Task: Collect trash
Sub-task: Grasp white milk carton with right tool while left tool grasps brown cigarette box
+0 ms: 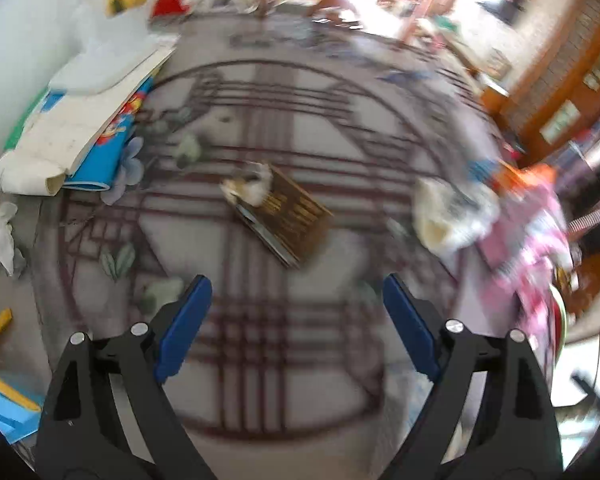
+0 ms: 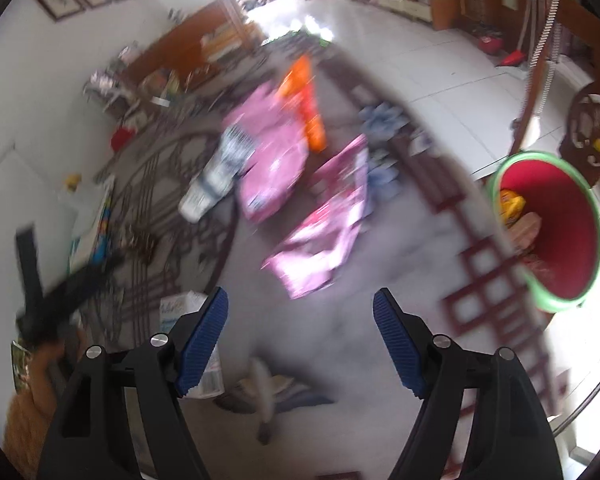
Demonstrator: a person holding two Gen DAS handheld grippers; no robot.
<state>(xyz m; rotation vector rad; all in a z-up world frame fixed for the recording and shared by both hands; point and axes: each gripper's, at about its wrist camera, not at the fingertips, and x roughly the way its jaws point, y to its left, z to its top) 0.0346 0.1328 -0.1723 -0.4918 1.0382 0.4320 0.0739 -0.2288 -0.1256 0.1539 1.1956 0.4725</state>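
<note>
Pink wrappers (image 2: 268, 160) motion-smeared (print unreadable); bin (image 2: 552, 232) contents partly hidden.

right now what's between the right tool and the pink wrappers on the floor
In the right wrist view, only bare grey rug lies between the open right tool and the nearest pink wrapper. Nothing blocks that stretch.

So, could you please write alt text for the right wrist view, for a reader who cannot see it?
The open right gripper holds nothing above a patterned rug littered with pink wrappers and an orange packet. At the right stands a red bucket with a green rim, already holding some trash. The picture is blurred.
</note>
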